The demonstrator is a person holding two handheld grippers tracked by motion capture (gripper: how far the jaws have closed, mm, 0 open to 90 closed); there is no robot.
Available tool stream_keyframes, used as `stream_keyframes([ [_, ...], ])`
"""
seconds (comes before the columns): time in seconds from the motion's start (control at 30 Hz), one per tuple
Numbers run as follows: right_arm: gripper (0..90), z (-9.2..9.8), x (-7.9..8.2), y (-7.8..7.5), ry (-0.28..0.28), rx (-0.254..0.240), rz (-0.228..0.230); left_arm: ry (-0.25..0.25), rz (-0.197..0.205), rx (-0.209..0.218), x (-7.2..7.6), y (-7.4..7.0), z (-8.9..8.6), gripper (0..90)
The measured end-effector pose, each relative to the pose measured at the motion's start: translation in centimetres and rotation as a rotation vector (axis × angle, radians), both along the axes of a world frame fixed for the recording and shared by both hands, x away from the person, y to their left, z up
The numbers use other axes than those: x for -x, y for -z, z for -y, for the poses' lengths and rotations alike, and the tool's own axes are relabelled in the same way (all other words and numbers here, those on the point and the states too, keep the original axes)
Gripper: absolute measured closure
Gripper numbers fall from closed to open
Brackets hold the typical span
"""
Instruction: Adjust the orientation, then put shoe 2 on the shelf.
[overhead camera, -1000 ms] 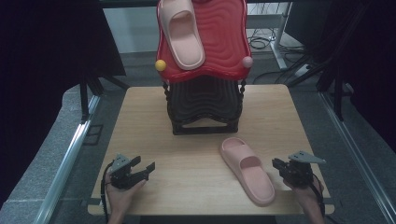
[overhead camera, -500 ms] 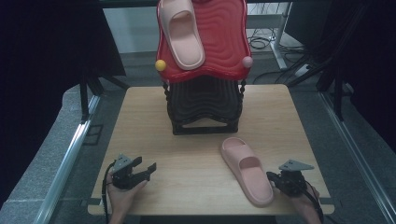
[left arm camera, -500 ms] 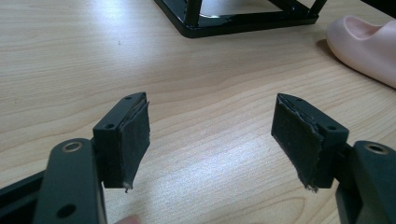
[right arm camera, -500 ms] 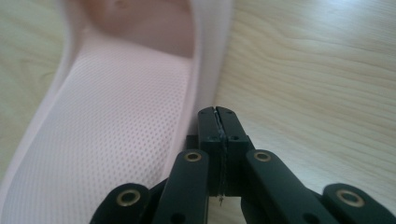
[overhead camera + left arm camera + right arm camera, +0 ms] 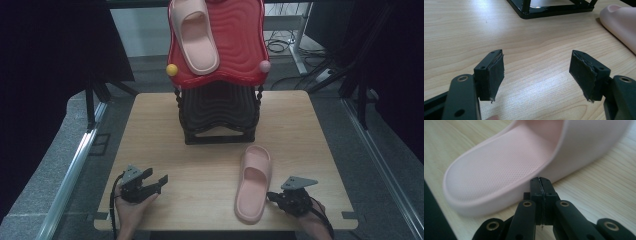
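R gripper has slid in to the slipper heel at near table edge, jaws pinched shut w/ nothing between, likely about to nudge it; L gripper idle, jaws wide

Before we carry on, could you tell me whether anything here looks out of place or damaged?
The pair is split: one pink slipper lies on the table, its mate on the red rack top. The left gripper has frayed pads.

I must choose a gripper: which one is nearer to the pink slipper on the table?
Right. The right gripper is beside the slipper's heel; the left gripper is farther away across the table.
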State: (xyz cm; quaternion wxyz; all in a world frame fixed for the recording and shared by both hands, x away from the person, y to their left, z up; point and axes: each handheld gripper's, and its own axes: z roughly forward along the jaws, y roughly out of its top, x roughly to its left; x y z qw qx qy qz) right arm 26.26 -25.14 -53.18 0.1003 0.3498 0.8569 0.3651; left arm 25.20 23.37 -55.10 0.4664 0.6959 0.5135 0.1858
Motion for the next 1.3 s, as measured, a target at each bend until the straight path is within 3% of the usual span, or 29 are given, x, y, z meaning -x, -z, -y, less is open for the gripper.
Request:
stream_keyframes([
  [0.23,89.9,-3.5,0.0,0.2,-0.059,0.008,0.01,0.006,-0.001,0.0,0.0,0.0,0.1,28.0],
  [0.37,89.9,-4.8,-0.2,0.4,-0.066,0.009,0.024,0.01,-0.004,-0.003,-0.1,0.1,0.2,28.0],
  [0.47,89.9,-4.7,-0.1,0.3,-0.06,0.008,0.027,0.008,-0.002,0.0,0.0,0.1,0.1,28.0],
  [0.57,89.9,-3.8,-0.1,0.1,-0.032,-0.011,0.035,0.006,-0.001,0.004,0.0,0.0,0.0,28.0],
  [0.73,89.2,-1.2,-0.3,-0.1,0.069,-0.052,0.046,-0.001,0.02,0.011,0.3,-0.3,0.3,28.5],
  [0.9,73.1,1.6,-0.8,-0.2,0.197,-0.094,0.077,0.018,0.019,0.013,0.2,-0.6,0.7,28.5],
  [0.97,69.8,2.0,-0.9,-0.2,0.213,-0.103,0.076,0.034,0.014,0.007,0.1,-0.7,1.2,28.4],
  [1.0,62.1,2.9,-1.1,-0.2,0.243,-0.121,0.073,0.044,0.014,0.005,0.0,-0.7,1.7,28.4],
  [1.17,54.8,4.2,-1.4,-0.5,0.271,-0.153,0.08,0.071,0.016,-0.012,-0.7,-1.0,4.2,29.0],
  [1.3,50.0,5.3,-1.5,-0.7,0.286,-0.151,0.094,0.096,0.023,-0.014,-1.5,-1.6,6.6,30.4],
])
